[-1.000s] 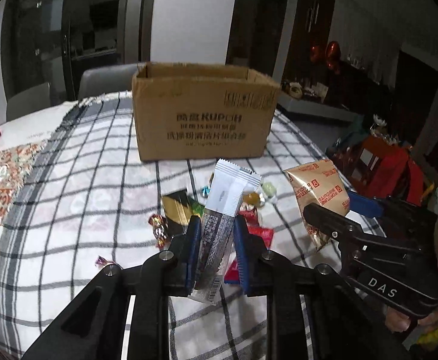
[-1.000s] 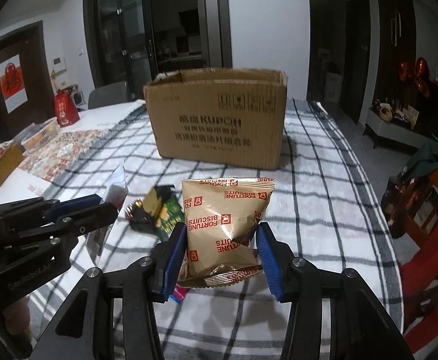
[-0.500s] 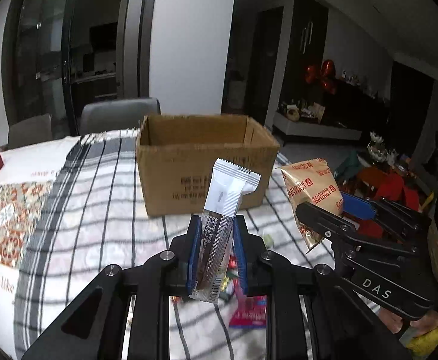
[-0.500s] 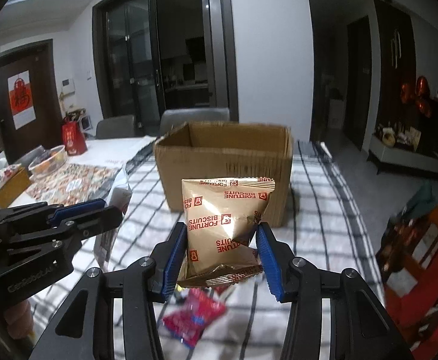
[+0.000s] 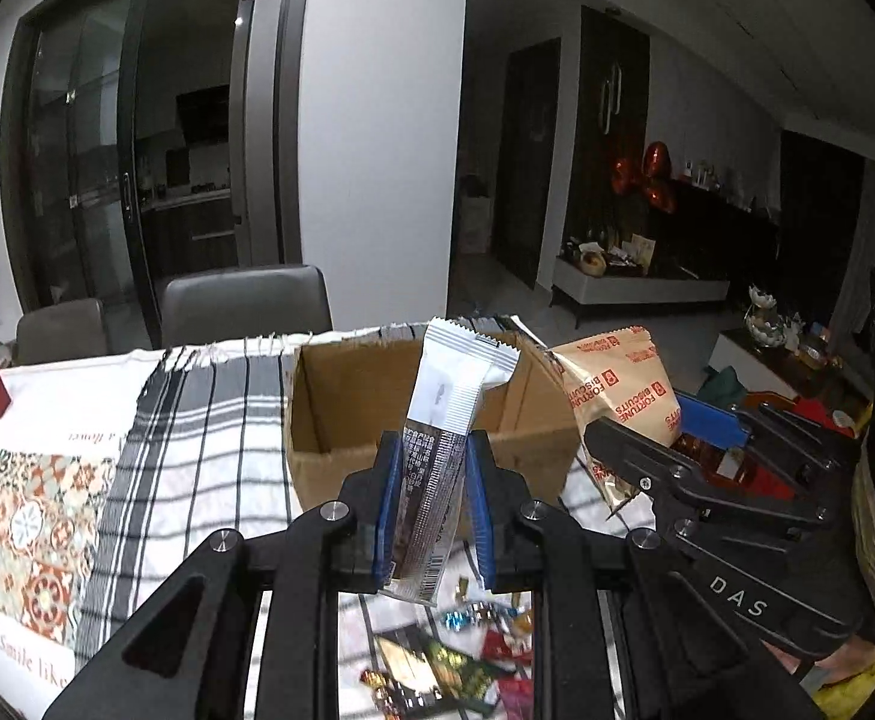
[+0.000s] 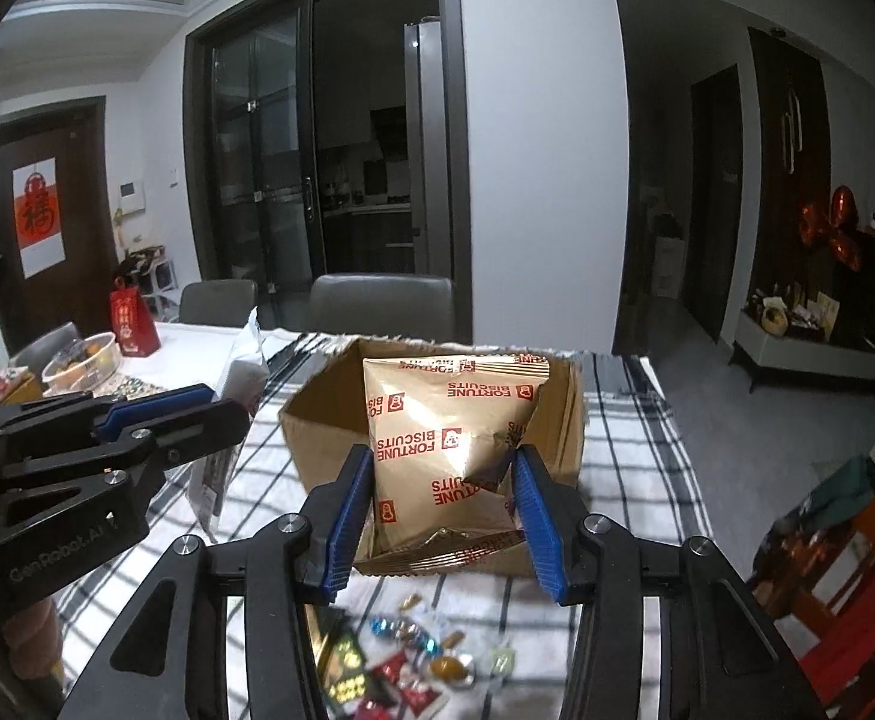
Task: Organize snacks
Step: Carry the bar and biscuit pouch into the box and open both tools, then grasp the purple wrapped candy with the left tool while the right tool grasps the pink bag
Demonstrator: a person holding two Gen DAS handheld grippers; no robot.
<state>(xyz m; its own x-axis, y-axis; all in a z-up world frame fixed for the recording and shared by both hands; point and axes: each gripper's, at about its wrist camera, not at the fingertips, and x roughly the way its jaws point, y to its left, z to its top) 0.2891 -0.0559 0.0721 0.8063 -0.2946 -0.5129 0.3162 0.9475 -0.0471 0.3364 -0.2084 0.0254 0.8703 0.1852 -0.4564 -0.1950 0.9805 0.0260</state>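
My left gripper (image 5: 431, 510) is shut on a silver snack bar packet (image 5: 443, 450), held upright in the air in front of the open cardboard box (image 5: 329, 420). My right gripper (image 6: 440, 510) is shut on a gold Fortune Biscuits bag (image 6: 443, 450), held in front of the same box (image 6: 557, 420). The right gripper (image 5: 635, 450) with its bag (image 5: 617, 384) shows at the right of the left wrist view. The left gripper (image 6: 197, 414) with its packet (image 6: 245, 360) shows at the left of the right wrist view. Loose wrapped candies (image 6: 413, 654) lie on the checked tablecloth (image 6: 635, 456) below both grippers.
Grey chairs (image 5: 245, 306) stand behind the table. A red gift bag (image 6: 131, 324) and a bowl (image 6: 80, 360) sit at the far left. A patterned cloth (image 5: 17, 516) covers the left of the table. Red items (image 6: 857, 570) lie off the right edge.
Both grippers have risen with their snacks and moved closer to the box. The box's open top now shows, and the candies have dropped low in both views.
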